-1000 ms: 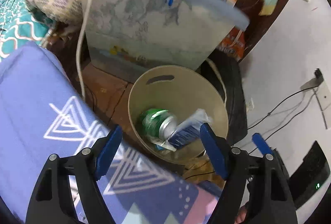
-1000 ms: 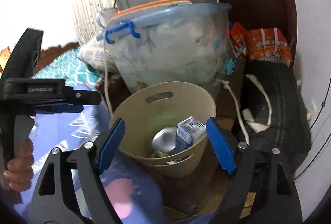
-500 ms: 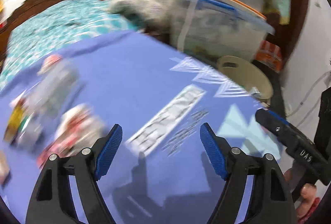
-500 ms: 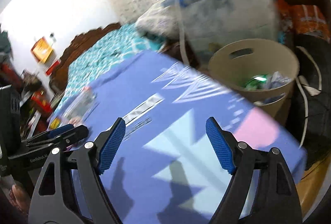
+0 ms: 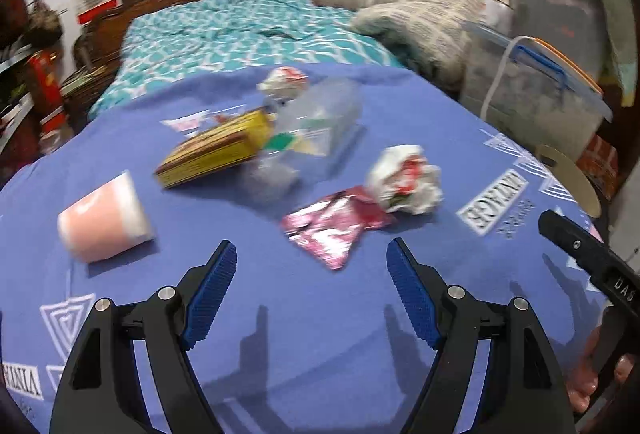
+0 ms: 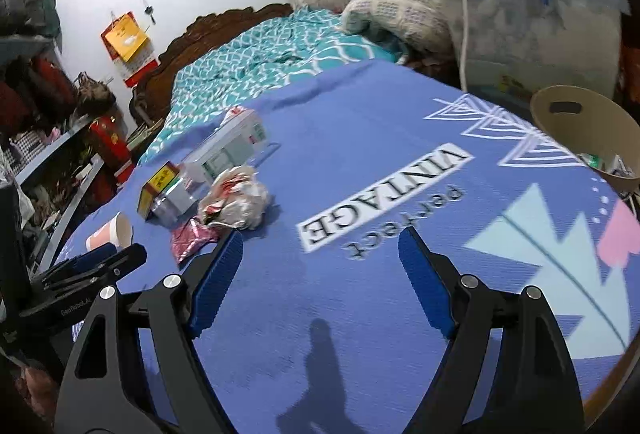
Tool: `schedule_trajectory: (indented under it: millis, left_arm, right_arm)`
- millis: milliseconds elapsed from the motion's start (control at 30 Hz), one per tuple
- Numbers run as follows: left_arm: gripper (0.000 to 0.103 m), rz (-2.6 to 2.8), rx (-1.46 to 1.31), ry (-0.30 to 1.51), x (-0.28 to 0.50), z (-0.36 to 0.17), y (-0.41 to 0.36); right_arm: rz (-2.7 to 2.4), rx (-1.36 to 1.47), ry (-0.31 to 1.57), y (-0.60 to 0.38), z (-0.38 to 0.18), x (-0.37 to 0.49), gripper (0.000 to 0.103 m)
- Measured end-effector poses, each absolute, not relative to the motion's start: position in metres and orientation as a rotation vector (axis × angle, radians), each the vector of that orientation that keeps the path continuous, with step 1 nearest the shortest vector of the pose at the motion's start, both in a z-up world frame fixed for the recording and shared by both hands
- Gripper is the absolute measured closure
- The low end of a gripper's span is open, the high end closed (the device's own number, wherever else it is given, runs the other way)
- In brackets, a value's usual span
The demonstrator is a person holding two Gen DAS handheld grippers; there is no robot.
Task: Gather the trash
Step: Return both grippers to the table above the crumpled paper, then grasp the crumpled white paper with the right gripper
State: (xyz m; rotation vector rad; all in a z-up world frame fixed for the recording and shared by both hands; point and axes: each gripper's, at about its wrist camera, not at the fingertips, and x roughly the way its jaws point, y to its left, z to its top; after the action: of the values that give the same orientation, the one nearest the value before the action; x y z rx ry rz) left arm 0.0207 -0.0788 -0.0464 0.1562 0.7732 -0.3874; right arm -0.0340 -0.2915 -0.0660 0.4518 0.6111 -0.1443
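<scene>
Left wrist: crinkled foil wrapper [image 5: 336,224], crumpled paper [image 5: 404,179].

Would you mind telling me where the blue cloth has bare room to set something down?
Bare cloth lies between the crumpled wrapper and the beige bin, around the VINTAGE print, and just ahead of the right hand-held gripper. It is crowded around the yellow box, clear bottle and pink cup.

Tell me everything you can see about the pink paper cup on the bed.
The pink paper cup lies tipped on its side on the blue printed cloth, left of the other litter. It looks like thin paper, pale pink with a white rim; its inside shows cream in the right wrist view, apparently empty. Nothing touches it but the cloth. The yellow box lies apart, behind it.
</scene>
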Motion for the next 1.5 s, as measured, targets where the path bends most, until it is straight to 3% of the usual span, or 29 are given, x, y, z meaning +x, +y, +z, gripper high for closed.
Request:
schedule_trajectory:
  millis: [333, 533, 733, 1500]
  left_arm:
    - [0.028, -0.32, 0.118, 0.783, 0.028, -0.058, -0.049]
    - [0.015, -0.316, 0.1, 0.752, 0.024, -0.055, -0.046]
    - [0.01, -0.336, 0.09, 0.731, 0.02, -0.052, -0.046]
    - [0.009, -0.365, -0.041, 0.712, 0.025, -0.049, -0.02]
  right_arm:
    - [-0.111, 0.422, 0.598, -0.265, -0.064, -0.006, 0.023]
    - [-0.095, 0.399, 0.61, -0.261, -0.066, -0.001, 0.023]
    - [-0.082, 0.408, 0.607, -0.262, -0.067, -0.002, 0.023]
    - [-0.046, 0.528, 0.674, -0.28, -0.083, 0.009, 0.023]
